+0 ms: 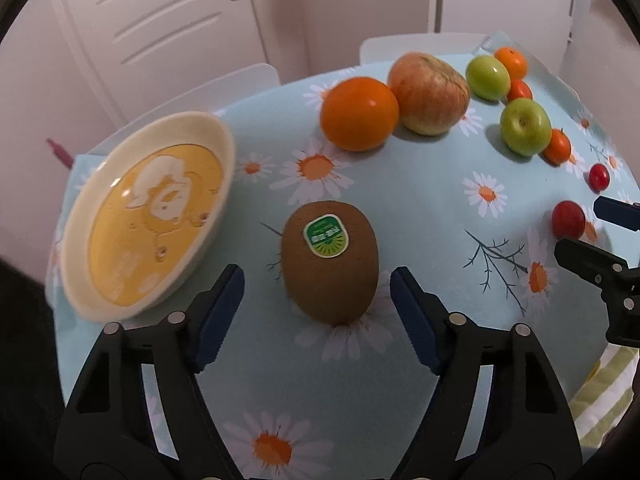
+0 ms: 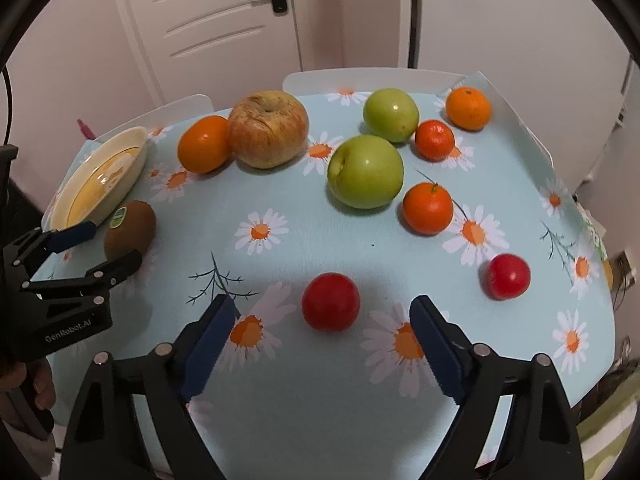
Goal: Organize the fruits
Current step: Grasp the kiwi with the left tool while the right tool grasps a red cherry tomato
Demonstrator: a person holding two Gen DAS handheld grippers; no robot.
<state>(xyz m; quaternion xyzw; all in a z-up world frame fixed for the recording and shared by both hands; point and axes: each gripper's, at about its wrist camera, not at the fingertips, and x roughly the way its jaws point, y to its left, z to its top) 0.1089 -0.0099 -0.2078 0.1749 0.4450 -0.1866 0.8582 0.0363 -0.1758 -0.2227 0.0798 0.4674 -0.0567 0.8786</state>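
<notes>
Brown kiwi (image 1: 329,263) just beside the bowl (image 1: 224,148): left gripper (image 1: 316,304) straddles it, spread, untouched; centre up, squeeze gently. Right gripper (image 2: 324,332) spread around the red fruit (image 2: 330,307).

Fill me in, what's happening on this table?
A person is sorting fruit with two handheld grippers. The left gripper straddles the kiwi beside the empty bowl, jaws open, not touching. The right gripper is open around a red fruit. Nothing is lifted yet.

right gripper (image 2: 322,332) jaws apart | red fruit (image 2: 330,302) between, untouched
</notes>
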